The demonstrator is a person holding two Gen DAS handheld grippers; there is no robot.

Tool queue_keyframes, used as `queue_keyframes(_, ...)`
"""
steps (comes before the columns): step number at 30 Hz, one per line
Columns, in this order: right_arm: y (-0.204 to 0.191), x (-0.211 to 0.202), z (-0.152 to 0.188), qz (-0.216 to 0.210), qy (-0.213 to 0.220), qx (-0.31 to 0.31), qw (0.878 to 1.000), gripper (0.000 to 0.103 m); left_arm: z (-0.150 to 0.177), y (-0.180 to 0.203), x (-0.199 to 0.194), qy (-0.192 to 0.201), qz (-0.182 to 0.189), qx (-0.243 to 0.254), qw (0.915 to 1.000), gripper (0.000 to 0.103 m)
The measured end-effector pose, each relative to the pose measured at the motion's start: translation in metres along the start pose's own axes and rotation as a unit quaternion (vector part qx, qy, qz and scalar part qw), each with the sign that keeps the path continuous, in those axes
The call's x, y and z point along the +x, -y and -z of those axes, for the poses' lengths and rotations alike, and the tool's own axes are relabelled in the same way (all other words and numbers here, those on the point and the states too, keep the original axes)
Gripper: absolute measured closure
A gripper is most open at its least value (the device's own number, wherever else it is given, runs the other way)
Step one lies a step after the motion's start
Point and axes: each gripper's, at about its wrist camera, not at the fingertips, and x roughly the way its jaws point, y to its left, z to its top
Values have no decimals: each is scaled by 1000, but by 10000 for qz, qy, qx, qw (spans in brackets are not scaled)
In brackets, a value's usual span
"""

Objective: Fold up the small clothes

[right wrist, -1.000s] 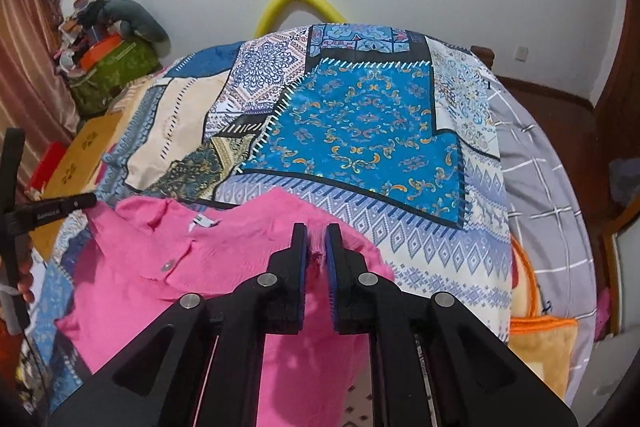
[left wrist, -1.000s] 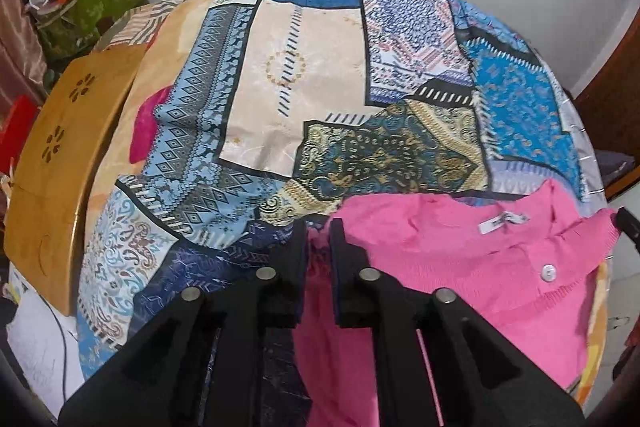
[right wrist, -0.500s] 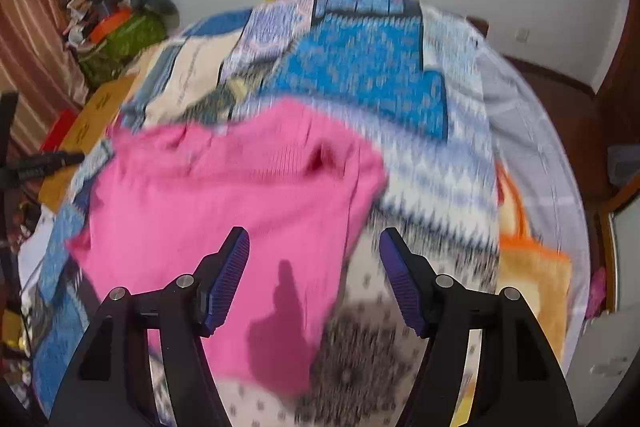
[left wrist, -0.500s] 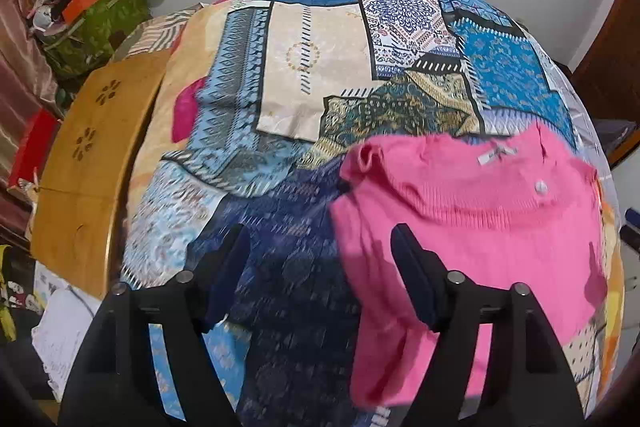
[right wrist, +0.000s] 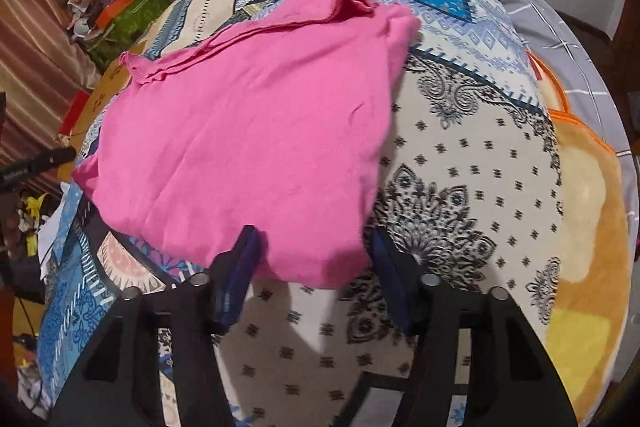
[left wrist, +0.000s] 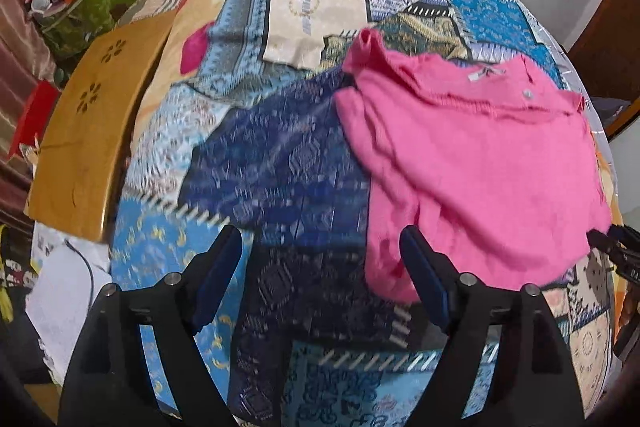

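Both pairs of jaws spread, empty, pink garment (right wrist: 256, 131) just beyond on the bedspread (right wrist: 460, 155).

Left gripper (left wrist: 322, 267): enters its own view from 6 o'clock, pointing steeply down. Jaws stand wide apart, having just been opening further; nothing between the pads. Fingers (left wrist: 218, 279) black with dark blue pads.

Right gripper (right wrist: 314, 259): enters its own view from 6 o'clock, pointing steeply down. Jaws parted, narrower than the left pair, having just been closing; the pads press on nothing. Its tip also shows at 3 o'clock in the left view.
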Motion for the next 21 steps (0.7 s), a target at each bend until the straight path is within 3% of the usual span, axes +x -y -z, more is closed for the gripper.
queue_keyframes(5, -6, 2, -4, -48, 216, -7, 9998, 86, 9, -6, 3, 40, -44, -135, 9999, 22)
queue_keyframes(7, -6, 2, -3, -30, 297, -35, 9995, 90, 7, -7, 3, 98, -117, -144, 9998, 22)
queue_keyframes(11, -4, -3, 1, 4, 417, -139, 9990, 93, -4, -5, 2, 132, 43, -227, 9996, 22)
queue_keyframes(16, 9, -17, 3, 184, 537, -307, 9979, 94, -20, 10, 3, 313, -76, -11, 9995, 22)
queue_keyframes(21, 32, -29, 0, 303, 648, -159, 9973, 94, -37, 24, 16, 247, -8, 112, 9996, 22)
